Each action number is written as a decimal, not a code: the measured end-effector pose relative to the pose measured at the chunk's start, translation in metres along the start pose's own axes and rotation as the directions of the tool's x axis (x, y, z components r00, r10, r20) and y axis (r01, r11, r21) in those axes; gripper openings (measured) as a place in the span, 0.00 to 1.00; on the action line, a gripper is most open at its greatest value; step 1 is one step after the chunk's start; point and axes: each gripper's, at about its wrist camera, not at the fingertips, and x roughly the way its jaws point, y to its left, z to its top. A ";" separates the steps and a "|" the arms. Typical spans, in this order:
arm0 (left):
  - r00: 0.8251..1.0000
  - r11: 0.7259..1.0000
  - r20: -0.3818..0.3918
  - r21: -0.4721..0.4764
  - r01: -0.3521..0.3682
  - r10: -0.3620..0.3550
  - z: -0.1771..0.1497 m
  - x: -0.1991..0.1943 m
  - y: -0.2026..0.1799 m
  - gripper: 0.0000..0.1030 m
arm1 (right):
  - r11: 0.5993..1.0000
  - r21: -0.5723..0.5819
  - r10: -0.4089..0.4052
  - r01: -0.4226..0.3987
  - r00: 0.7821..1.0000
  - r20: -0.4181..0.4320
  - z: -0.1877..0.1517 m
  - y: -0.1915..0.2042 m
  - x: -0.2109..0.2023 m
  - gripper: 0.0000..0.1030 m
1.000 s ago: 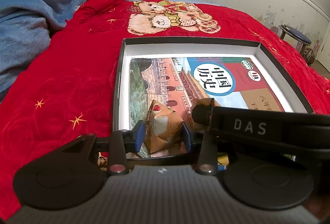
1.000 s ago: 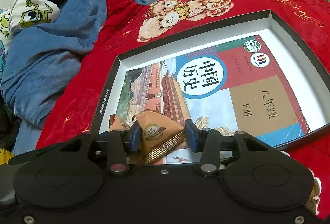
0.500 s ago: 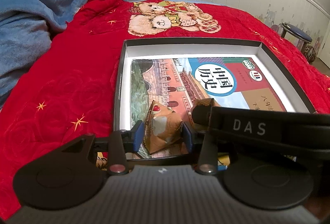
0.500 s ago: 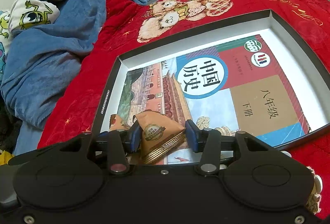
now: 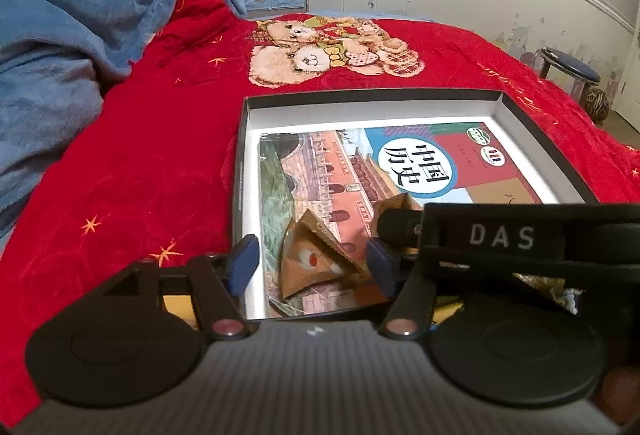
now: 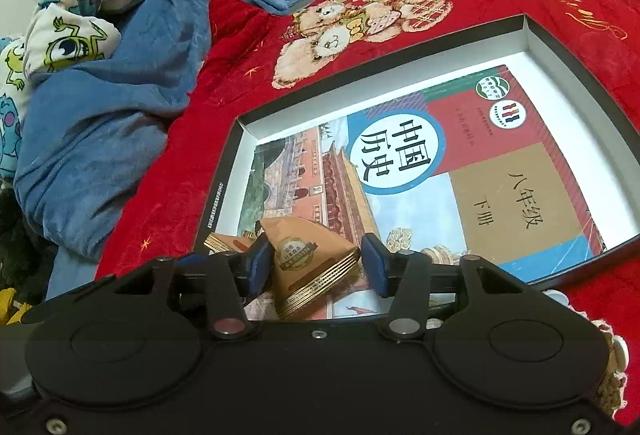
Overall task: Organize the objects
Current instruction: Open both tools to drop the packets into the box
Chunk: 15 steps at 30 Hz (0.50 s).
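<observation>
Both tools just opened: left tool (image 5: pixel 313 265) clear of its snack packet (image 5: pixel 316 263), right tool (image 6: pixel 316 265) off the gold-edged packet (image 6: pixel 316 265). Both dropped on the textbook (image 6: pixel 460 171) in the box (image 6: pixel 568 63); placement looks done.

A: What can be read on the textbook (image 6: pixel 440 171)?
B: "中国历史" in the white circle, "八年级" and "下册" on the tan panel at its right edge.
A: Anything else?
B: "DAS" on the right gripper (image 5: pixel 500 237), white on black.
</observation>
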 end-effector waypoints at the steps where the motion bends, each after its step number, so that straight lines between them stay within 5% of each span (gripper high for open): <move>1: 1.000 1.000 0.000 0.003 -0.001 0.001 0.001 -0.001 0.001 0.76 | 1.000 0.008 -0.001 0.001 1.000 0.003 0.000 0.000 -0.002 0.54; 3: 1.000 1.000 0.006 0.000 0.016 -0.016 0.002 -0.005 0.004 0.77 | 1.000 0.029 -0.002 0.002 1.000 0.003 0.002 -0.001 -0.004 0.69; 15: 0.983 0.998 0.172 0.000 0.063 -0.062 0.030 -0.075 0.008 0.89 | 0.999 -0.008 0.035 -0.035 0.987 0.157 0.031 0.025 -0.084 0.78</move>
